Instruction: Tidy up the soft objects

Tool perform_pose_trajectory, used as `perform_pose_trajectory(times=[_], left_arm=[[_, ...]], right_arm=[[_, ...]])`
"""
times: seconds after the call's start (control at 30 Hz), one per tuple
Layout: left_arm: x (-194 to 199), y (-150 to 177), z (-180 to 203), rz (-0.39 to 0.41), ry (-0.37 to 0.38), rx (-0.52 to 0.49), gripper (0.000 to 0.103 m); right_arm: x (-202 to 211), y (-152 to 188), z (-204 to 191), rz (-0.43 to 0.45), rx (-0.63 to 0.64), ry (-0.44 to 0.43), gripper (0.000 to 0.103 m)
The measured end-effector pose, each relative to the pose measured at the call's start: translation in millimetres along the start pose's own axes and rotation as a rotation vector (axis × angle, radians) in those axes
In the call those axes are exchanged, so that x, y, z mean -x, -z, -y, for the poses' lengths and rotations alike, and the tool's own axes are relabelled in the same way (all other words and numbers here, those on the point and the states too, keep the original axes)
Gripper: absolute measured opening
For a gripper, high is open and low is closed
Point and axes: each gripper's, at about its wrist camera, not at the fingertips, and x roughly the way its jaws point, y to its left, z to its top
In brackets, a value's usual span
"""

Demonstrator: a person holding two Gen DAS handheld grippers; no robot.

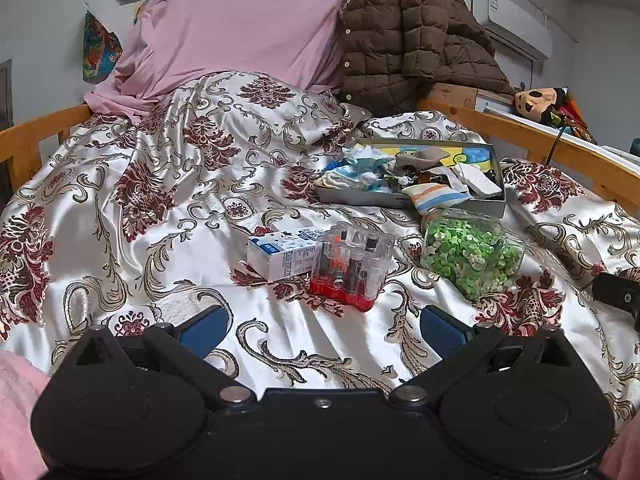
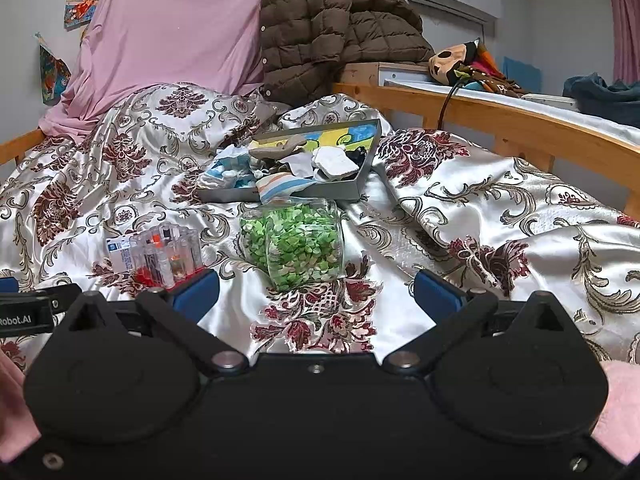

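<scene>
A heap of soft cloth items [image 1: 404, 176] [image 2: 280, 168] was seen piled in a shallow grey tray [image 1: 360, 197] [image 2: 224, 196] on the patterned satin bedspread [image 1: 140, 208] [image 2: 500, 208], with a striped sock [image 1: 436, 197] [image 2: 280, 186] draped over the tray's near rim. Just in front of the tray, a clear jar of green and white pieces [image 1: 470, 258] [image 2: 298, 246] was laid on its side. To its left, a clear case with a red base [image 1: 352, 266] [image 2: 168, 254] was stood touching a small white and blue carton [image 1: 280, 254] [image 2: 120, 252]. The left gripper [image 1: 320, 330] was held low above the bedspread, its blue-padded fingers spread wide with nothing between them. The right gripper [image 2: 316, 294] was likewise spread wide and held nothing. Behind the tray, a pink sheet [image 1: 240, 20] [image 2: 172, 32] and a brown quilted jacket [image 1: 412, 36] [image 2: 332, 24] were draped upright.
</scene>
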Motion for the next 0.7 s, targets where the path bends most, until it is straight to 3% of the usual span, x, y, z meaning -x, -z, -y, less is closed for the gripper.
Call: perform_pose_trajectory(times=[0.7], left_arm=[[-0.1, 0.3, 0.2, -0.001, -0.001, -0.002, 0.102]], right_arm=[[0.2, 0.0, 0.6, 0.002, 0.002, 0.0, 0.102]])
